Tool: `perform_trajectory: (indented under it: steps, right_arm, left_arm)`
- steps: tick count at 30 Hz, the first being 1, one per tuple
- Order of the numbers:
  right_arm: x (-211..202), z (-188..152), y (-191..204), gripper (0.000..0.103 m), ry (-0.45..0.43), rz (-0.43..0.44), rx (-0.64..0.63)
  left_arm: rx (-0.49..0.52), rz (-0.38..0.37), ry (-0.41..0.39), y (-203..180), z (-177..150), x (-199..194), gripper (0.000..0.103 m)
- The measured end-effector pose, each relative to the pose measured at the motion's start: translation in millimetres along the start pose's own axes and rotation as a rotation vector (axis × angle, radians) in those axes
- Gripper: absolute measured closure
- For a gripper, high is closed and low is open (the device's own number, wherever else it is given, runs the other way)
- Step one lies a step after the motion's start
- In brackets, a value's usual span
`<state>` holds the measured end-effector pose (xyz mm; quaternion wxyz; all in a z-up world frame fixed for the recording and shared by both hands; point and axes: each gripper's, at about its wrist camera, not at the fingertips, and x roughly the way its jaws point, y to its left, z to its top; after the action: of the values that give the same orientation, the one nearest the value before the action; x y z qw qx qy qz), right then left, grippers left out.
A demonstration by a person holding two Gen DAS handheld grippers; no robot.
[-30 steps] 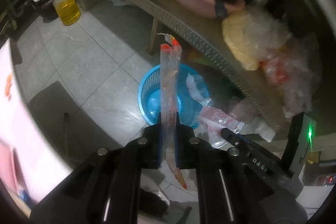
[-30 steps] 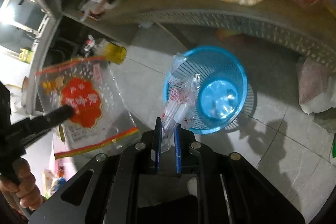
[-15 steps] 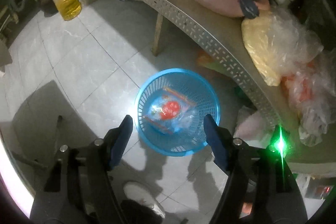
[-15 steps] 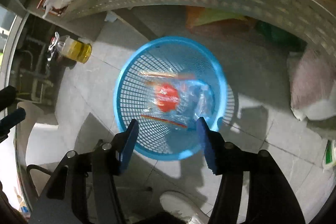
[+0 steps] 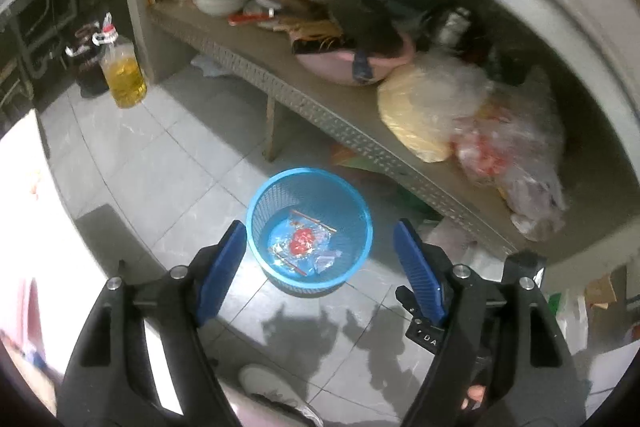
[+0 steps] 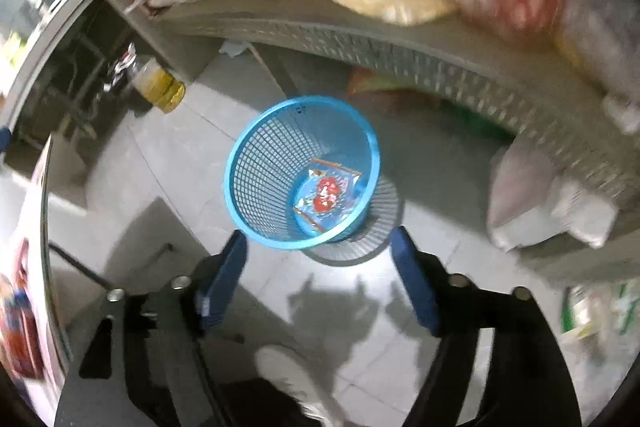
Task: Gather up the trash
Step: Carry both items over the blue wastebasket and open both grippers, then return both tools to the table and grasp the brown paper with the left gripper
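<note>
A blue mesh waste basket stands on the grey tiled floor. Inside it lie clear plastic wrappers with red print. My left gripper hovers above and in front of the basket, its jaws still opening, with nothing between the blue pads. My right gripper hangs likewise over the basket's near rim, jaws opening and empty, pads wide apart. The right gripper's body also shows at the lower right of the left wrist view.
A low perforated shelf behind the basket carries bowls, a pink basin and bagged goods. A bottle of yellow oil stands on the floor at the left. A white shoe is below the grippers. Bags lie right.
Both grippers went from shut on plastic wrappers to wide open. The wrappers dropped into the blue basket. Both hands pulled back, so the basket looks smaller and farther.
</note>
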<state>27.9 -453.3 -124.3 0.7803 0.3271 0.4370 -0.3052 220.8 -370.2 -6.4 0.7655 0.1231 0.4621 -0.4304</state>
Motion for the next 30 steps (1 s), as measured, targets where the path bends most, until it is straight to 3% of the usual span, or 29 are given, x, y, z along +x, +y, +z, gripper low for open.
perform_trajectory:
  steps: [3, 6, 10, 16, 19, 22, 24, 30]
  right_arm:
    - [-32.1, -6.0, 15.7, 0.015, -0.022, -0.038, -0.075]
    - [-72.0, -15.0, 28.3, 0.007, -0.082, -0.085, -0.124]
    - [-106.3, -22.7, 50.6, 0.007, -0.147, -0.168, -0.208]
    - [-161.0, -37.7, 101.3, 0.007, -0.304, -0.222, -0.407]
    - [-186.2, -46.0, 121.9, 0.007, -0.371, -0.157, -0.452]
    - [-207.2, -55.2, 135.2, 0.007, -0.405, -0.004, -0.478]
    - [-214.5, -60.8, 143.0, 0.007, -0.402, 0.08, -0.49]
    - [-222.1, -76.6, 163.3, 0.007, -0.351, 0.192, -0.52]
  left_arm:
    - [-0.002, -0.048, -0.01, 5.9, -27.5, -33.4, 0.021]
    - [-0.007, -0.037, -0.009, 18.3, -54.6, -60.2, 0.018]
    - [-0.024, 0.029, -0.048, 36.4, -83.0, -98.5, 0.014]
    - [-0.149, 0.046, -0.175, 63.1, -126.1, -164.6, 0.01]
    - [-0.178, 0.058, -0.229, 70.4, -152.4, -195.5, 0.009]
    - [-0.207, 0.056, -0.272, 78.0, -178.2, -221.8, 0.009]
    - [-0.239, 0.048, -0.307, 86.1, -198.3, -240.2, 0.009]
    - [-0.285, 0.073, -0.385, 95.1, -238.8, -267.2, 0.009]
